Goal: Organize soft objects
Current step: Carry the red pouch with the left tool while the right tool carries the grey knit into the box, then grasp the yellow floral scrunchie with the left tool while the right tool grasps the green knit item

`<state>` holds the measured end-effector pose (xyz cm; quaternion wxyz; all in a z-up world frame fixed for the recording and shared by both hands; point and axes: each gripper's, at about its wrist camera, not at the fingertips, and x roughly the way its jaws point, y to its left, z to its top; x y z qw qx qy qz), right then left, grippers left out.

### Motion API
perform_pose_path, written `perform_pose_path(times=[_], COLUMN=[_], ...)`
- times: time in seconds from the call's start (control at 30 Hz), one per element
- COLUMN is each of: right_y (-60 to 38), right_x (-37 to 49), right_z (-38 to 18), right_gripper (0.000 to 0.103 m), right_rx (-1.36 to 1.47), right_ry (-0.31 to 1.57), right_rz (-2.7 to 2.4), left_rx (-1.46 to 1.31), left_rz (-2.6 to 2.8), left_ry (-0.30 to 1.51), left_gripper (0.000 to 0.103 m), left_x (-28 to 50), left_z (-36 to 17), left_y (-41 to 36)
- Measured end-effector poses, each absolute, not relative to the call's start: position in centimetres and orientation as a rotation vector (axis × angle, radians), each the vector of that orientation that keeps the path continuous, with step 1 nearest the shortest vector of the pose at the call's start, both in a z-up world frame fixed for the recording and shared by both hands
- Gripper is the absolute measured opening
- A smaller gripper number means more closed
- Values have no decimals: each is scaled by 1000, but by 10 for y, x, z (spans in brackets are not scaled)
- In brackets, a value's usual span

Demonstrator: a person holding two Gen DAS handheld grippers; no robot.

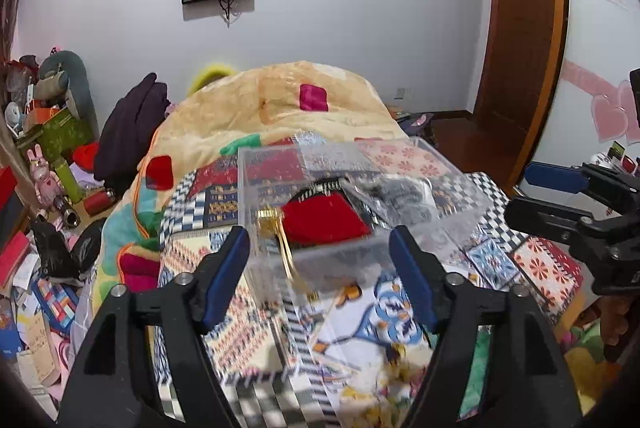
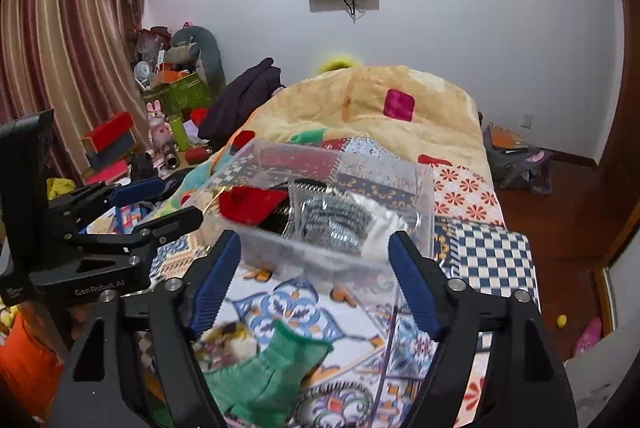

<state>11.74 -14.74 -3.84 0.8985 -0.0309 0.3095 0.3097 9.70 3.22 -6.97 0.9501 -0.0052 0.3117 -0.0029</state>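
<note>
A clear plastic box (image 1: 272, 252) stands on the patterned bedspread (image 1: 360, 316). It holds a red cloth (image 1: 324, 218) and a grey knitted item (image 1: 404, 198). A gold clasp (image 1: 276, 228) shows on its near wall. My left gripper (image 1: 320, 268) is open and empty, just in front of the box. In the right wrist view the box (image 2: 424, 188) holds the red cloth (image 2: 252, 204) and the grey knitted item (image 2: 332, 224). My right gripper (image 2: 314, 278) is open and empty. A green knitted item (image 2: 264, 376) lies on the bedspread below it.
A yellow quilt (image 1: 280, 112) with coloured patches is heaped on the bed behind the box. Cluttered boxes, toys and bottles (image 1: 44, 156) stand at the left. A wooden door (image 1: 524, 40) is at the right. The other gripper (image 1: 584, 204) is at the right edge.
</note>
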Motion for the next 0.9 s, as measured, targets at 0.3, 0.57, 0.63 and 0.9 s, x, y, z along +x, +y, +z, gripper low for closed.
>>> perform_pose_path(times=[0.3,0.57,0.63,0.9], right_y=[-142,-137,-136,-130], right_x=[101,100,98,96], right_z=[-88,-120,-124,-136], right_gripper=[78,77,75,45], right_rx=[-87,-56,-46,-64], right_ry=[782,891,910,962], right_rz=[652,691,720,748], left_rx=[-66,-89,-85,-48], left_rz=[-34,-45,-53,-82], left_ry=[750,826,838,866], left_gripper=[78,78,78,73], left_x=[77,70,68,65], left_z=[-113,-142,-146,-160], left_y=[32,31,28,14])
